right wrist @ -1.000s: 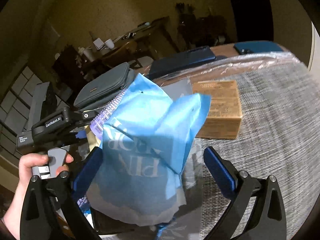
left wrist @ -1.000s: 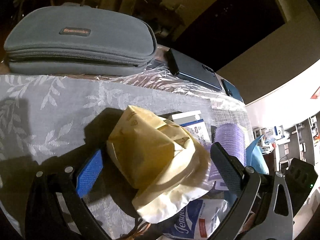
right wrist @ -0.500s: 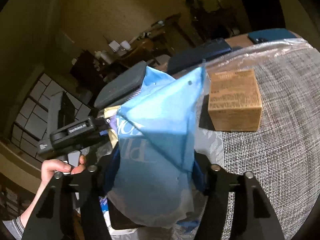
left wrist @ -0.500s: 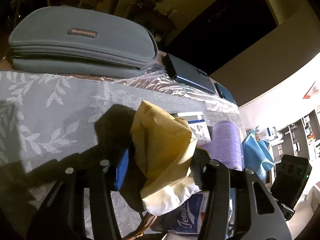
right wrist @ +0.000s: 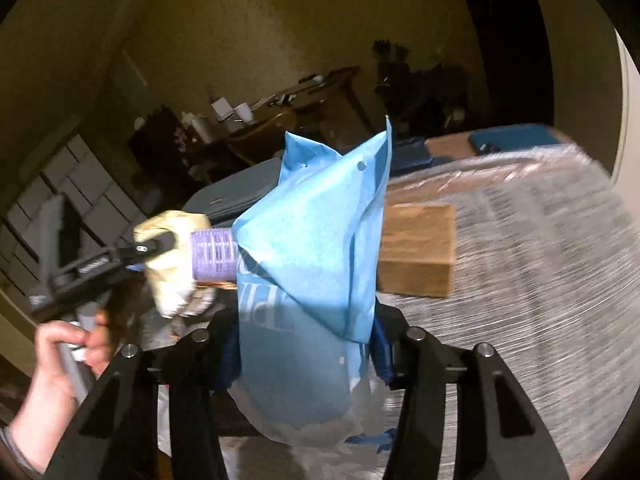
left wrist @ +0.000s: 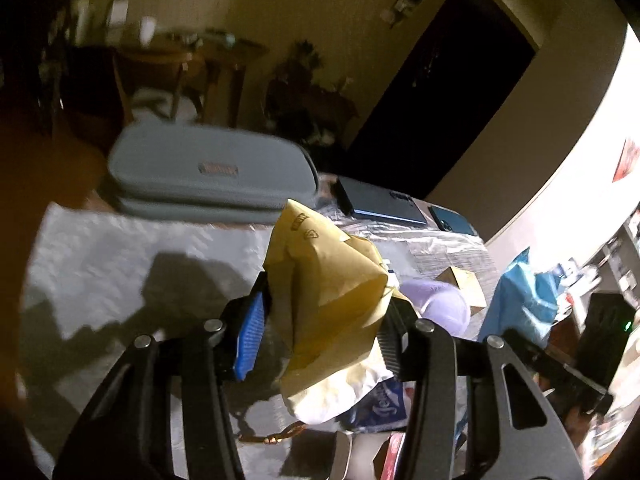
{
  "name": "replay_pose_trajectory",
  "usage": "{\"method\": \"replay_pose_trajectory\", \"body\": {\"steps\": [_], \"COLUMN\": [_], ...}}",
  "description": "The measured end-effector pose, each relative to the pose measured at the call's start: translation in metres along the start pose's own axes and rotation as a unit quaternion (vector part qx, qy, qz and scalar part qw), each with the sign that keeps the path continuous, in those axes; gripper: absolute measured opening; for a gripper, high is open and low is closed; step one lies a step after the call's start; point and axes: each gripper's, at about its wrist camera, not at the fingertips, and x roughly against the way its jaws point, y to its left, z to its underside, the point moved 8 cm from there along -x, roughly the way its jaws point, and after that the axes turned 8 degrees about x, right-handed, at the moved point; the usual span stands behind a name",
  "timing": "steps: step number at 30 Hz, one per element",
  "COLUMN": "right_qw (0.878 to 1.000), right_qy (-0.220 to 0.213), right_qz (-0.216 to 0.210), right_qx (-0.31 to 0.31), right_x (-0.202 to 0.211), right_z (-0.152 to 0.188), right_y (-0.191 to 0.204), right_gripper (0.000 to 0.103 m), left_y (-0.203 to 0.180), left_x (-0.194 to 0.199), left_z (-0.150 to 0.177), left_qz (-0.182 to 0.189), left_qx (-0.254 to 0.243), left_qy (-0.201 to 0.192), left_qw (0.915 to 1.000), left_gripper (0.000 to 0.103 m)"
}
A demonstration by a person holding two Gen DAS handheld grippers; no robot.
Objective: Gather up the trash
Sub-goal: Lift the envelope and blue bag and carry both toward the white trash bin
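Dim room, cloth-covered table (left wrist: 100, 248). Nearest, left gripper (left wrist: 320, 326) has just clamped a yellow bag (left wrist: 320, 300); right gripper (right wrist: 306, 354) has just clamped a blue bag (right wrist: 312, 248). Both bags hang before the grey pouch (left wrist: 208, 176).

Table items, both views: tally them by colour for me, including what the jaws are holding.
Blue: 3, wrapper in the right jaws, two phones
Yellow: 1, wrapper in the left jaws
Purple: 1, roller
Grey: 1, pouch
Brown: 1, box
Total: 7
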Motion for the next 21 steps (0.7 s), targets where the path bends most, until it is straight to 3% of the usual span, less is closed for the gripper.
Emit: {"method": "replay_pose_trajectory", "body": {"steps": [5,10,21], "right_qw": [0.999,0.997,0.994], "right_qy": [-0.006,-0.017,-0.023], "right_qz": [0.043,0.067,0.071], "right_qx": [0.025,0.046,0.083], "right_x": [0.016,0.033,0.062], "right_z": [0.000,-0.005,0.004], "right_y": [-0.002,0.000,0.023], "right_gripper": [0.047,0.047,0.047], "left_y": [-0.017,-0.026,-0.041], "left_x": [0.027,0.039,0.071], "left_z": [0.005,0.015,0.045], "left_qz": [-0.065,-0.120,-0.184], "left_qx": [-0.083,-0.130,-0.170], "left_qy": [-0.038,-0.050,-0.065], "left_qw": [0.9937,0.9829,0.9660], "left_gripper": [0.049,0.049,0.049]}}
